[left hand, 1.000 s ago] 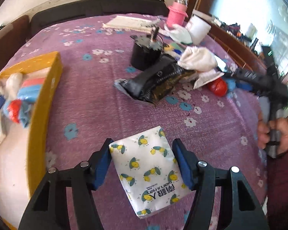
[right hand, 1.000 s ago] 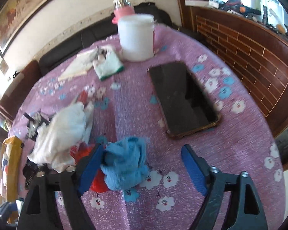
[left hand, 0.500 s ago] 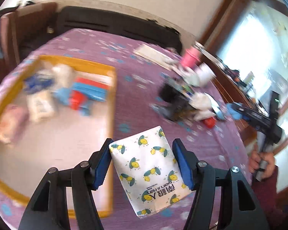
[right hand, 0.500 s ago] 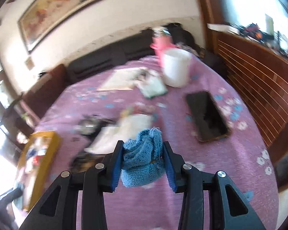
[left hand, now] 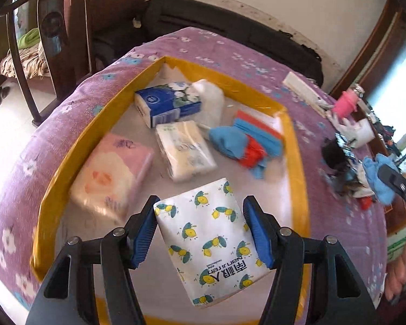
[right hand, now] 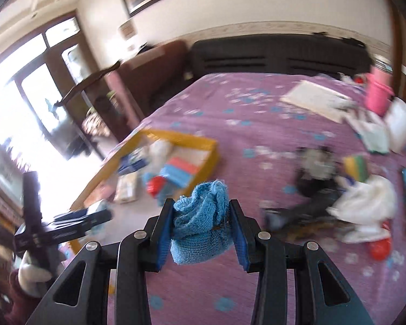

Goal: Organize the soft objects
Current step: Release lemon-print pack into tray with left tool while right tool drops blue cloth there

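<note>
Nearest in the left wrist view, the left gripper (left hand: pixel 201 227) clamps a white tissue pack printed with lemons (left hand: pixel 207 239) between its 2 blue pads, one pad pressed on each side. The pack hangs over the pale floor of a yellow-walled tray (left hand: pixel 94 127). Just beyond it inside the tray lie a pink tissue pack (left hand: pixel 111 176) on the left and a white tissue pack (left hand: pixel 185 150) in the middle, with a bundle of blue and red cloths (left hand: pixel 246 146) to the right. Farther back sit a dark blue tissue box (left hand: pixel 166 103) and a white wad (left hand: pixel 209 101). The tray rests on a purple flowered tablecloth (left hand: pixel 230 51).

In the right wrist view, the right gripper (right hand: pixel 201 230) pinches a crumpled blue knitted cloth (right hand: pixel 200 227) between its blue pads, held above the tablecloth. Beyond it to the left is the tray, blurred. To the right lies a loose pile with a white cloth (right hand: pixel 365 200) and dark items, too blurred to name. At the far right edge stands a pink bottle (right hand: pixel 377 94).
</note>
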